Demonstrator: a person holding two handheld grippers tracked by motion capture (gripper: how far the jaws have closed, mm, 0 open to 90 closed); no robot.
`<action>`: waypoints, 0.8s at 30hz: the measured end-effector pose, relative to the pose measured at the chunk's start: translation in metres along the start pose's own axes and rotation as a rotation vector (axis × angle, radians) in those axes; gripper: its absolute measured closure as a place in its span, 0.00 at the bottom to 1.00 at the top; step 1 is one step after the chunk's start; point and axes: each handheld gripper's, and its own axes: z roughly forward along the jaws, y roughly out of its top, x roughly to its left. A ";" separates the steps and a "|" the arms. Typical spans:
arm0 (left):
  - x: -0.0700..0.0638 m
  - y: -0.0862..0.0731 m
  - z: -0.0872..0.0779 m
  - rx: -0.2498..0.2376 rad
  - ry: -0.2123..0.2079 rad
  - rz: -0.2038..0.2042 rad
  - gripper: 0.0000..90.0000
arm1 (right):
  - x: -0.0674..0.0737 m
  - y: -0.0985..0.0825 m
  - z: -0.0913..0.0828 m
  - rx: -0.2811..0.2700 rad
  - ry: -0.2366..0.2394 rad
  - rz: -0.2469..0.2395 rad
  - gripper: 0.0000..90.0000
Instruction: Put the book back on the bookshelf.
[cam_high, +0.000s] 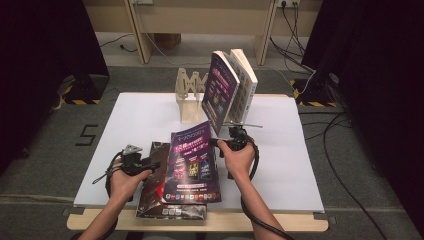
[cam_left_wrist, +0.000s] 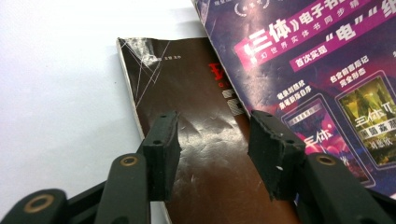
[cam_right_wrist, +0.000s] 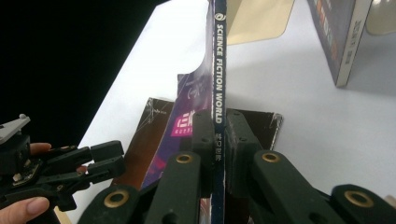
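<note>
A purple magazine (cam_high: 192, 160) is lifted by its right edge and tilts over a dark brown magazine (cam_high: 155, 192) lying flat near the table's front edge. My right gripper (cam_high: 220, 142) is shut on the purple magazine's spine (cam_right_wrist: 219, 60), which stands upright between the pads (cam_right_wrist: 218, 119). My left gripper (cam_high: 150, 162) hovers at the brown magazine's left side, open, with nothing between its jaws. In the left gripper view the jaws (cam_left_wrist: 212, 126) stand apart above the brown cover (cam_left_wrist: 187, 84), with the purple cover (cam_left_wrist: 317, 70) to their right. The right gripper view shows the left gripper (cam_right_wrist: 107, 158) at lower left.
A wooden folding rack (cam_high: 189, 97) stands at the back middle of the white table (cam_high: 140, 115). Two books (cam_high: 220, 90) (cam_high: 245, 85) lean in it on the right; one of them (cam_right_wrist: 341, 37) shows in the right gripper view. Cables lie on the floor at right.
</note>
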 end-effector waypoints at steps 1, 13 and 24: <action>0.000 0.000 0.000 -0.001 0.000 -0.002 0.57 | 0.000 0.000 -0.001 -0.001 0.000 0.001 0.94; 0.000 0.000 -0.001 0.000 0.000 -0.003 0.56 | 0.004 0.005 -0.010 -0.047 -0.009 -0.021 0.94; 0.000 0.000 0.000 0.006 -0.003 0.002 0.56 | 0.007 0.012 -0.021 -0.087 -0.022 -0.047 0.94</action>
